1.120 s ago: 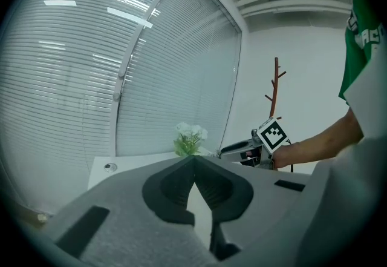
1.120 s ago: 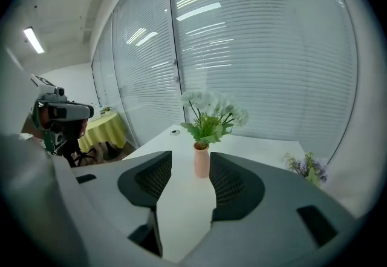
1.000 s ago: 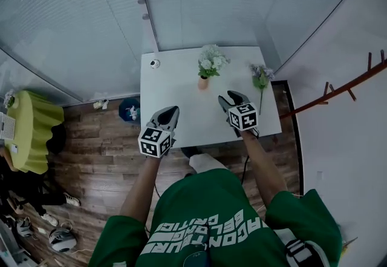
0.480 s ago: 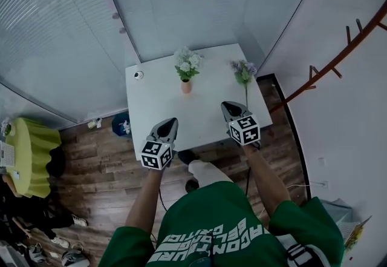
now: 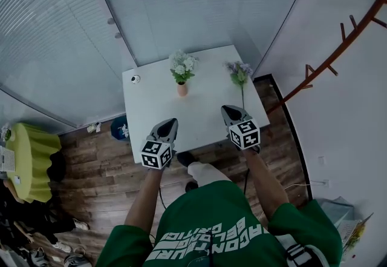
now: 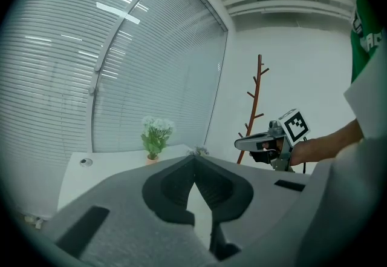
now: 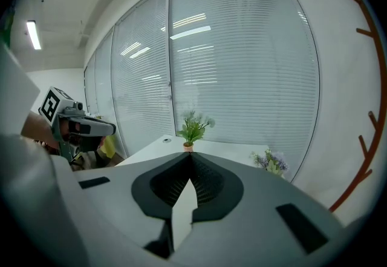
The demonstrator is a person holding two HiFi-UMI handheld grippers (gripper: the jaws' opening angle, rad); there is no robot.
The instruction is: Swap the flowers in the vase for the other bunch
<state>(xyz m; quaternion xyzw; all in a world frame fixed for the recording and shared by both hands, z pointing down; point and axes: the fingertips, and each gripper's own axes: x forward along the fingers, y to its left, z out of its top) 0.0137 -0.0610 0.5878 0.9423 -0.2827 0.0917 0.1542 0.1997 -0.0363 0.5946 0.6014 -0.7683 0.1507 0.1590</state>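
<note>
Clenched on nothing above the near edge of the white table, left gripper and right gripper, small vase of white flowers well ahead between them, purple bunch lying flat ahead, just right of the right one.

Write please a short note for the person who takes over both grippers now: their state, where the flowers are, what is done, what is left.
Left gripper: fingers shut, empty, above the near side of the white table.
Right gripper: fingers shut, empty, also above the near side.
White flower bunch with green leaves: stands in the small terracotta vase, mid-table.
Purple flower bunch: lies flat near the table's right edge.
Done: nothing.
Left: pull the white bunch out, put the purple bunch in.
</note>
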